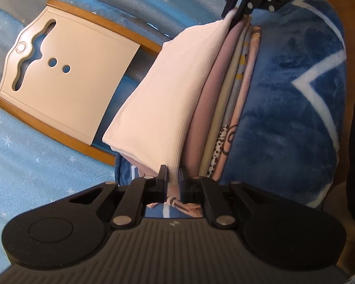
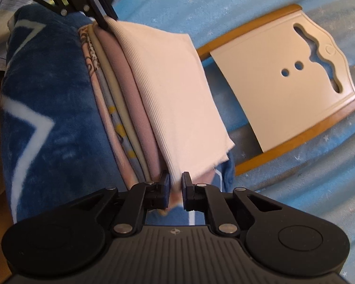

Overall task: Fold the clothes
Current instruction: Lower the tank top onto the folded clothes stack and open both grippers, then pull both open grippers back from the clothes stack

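Ribbed white cloth point(image 1: 168, 90) sat pinched between the black fingers point(image 1: 162, 182) of the left gripper point(image 1: 173, 182), which were closed on its near edge with only the thickness of the fabric between them. At the far end of the same folded piece, the right gripper point(image 1: 242, 7) showed in the left wrist view, its narrow fingers likewise drawn together on the opposite corner. From the right wrist view the picture mirrored: the right gripper point(image 2: 175, 184) clamped the white garment's point(image 2: 177, 90) near edge, and the left gripper point(image 2: 101, 11) held the far corner.

The white piece was the top layer of a stack of folded clothes point(image 1: 227, 94). Below it lay a dusty pink garment point(image 1: 208, 99), then a pale cream one, a light blue printed one and a pink one with a dark pattern, their folded edges lined up side by side. The white layer was tilted, its free side lifted off the pile.

The stack rested on a plush dark blue blanket point(image 1: 284, 94) with white star outlines. Beside it, on a light blue bedspread point(image 1: 23, 153) dotted with small white stars, lay a cream board point(image 1: 66, 75) with wooden side rails, a wavy cut-out handle and two round holes, just beside the white garment's free edge.
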Available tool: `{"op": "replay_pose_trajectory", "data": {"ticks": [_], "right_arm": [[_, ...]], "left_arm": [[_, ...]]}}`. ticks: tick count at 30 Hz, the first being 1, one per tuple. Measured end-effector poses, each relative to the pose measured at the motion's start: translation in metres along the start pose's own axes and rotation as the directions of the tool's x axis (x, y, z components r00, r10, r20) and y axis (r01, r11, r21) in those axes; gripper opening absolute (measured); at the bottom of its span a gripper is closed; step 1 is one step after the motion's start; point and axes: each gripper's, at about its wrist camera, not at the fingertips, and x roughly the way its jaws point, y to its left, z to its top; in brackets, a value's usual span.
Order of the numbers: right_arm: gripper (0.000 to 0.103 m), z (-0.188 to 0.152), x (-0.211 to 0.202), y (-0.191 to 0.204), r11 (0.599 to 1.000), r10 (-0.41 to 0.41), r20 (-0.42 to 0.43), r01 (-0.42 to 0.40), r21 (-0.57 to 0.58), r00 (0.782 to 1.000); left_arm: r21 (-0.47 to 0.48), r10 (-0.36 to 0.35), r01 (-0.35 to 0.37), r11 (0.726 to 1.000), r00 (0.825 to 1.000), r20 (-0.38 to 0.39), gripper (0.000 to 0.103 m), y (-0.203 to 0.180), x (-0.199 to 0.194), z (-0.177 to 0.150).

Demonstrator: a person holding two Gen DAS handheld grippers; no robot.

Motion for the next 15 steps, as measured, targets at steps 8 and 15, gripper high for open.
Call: {"op": "replay_pose_trajectory", "data": {"ticks": [8,15], "right_arm": [[0.025,0.003,-0.024,-0.001,0.999,-0.024,0.071,0.022,0.028,0.997],[0.025,0.020,-0.017,0.000,0.993,0.043,0.118,-0.055,0.106,0.992]], "left_arm": [[-0.095,0.026,-0.023,0.995,0.999,0.034,0.009,0.004,-0.027,-0.005],[-0.282,-0.025,0.030,0.959,0.999,0.020,0.010,0.019,-0.016,0.003]]}}
